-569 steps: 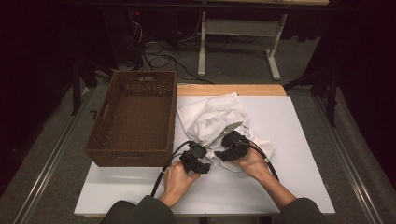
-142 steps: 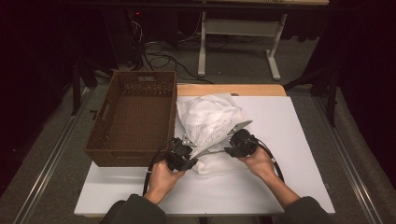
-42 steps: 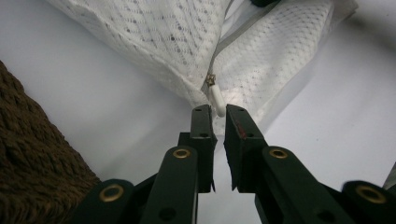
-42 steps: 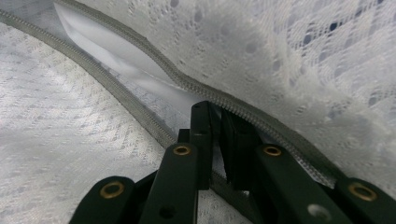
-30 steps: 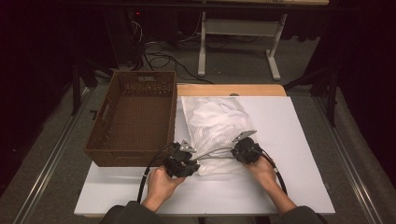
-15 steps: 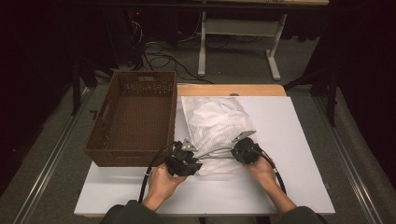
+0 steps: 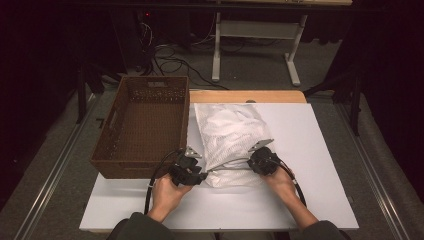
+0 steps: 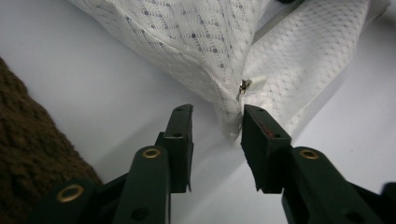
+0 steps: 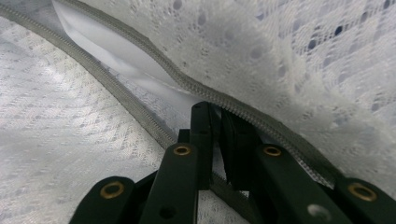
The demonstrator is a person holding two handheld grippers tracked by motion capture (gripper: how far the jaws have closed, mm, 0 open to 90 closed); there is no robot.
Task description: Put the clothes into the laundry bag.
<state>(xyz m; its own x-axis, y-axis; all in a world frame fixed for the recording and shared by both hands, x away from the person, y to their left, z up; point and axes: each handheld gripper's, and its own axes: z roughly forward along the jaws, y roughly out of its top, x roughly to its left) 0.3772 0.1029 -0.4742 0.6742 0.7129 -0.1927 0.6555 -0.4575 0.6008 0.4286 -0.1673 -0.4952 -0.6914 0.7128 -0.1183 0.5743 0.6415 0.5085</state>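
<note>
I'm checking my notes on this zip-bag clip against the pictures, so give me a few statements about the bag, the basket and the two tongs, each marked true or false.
1. The left tongs are open, with the mesh bag's corner between the jaws. True.
2. The zipper pull sits at the bag corner in front of the left tongs. True.
3. The right tongs are wide open, away from the bag. False: they are shut on the bag's zipper edge.
4. The bag lies inside the wicker basket. False: it lies on the white table, beside the basket.
5. The bag's zipper is fully closed. False: a gap shows between its two sides.
</note>
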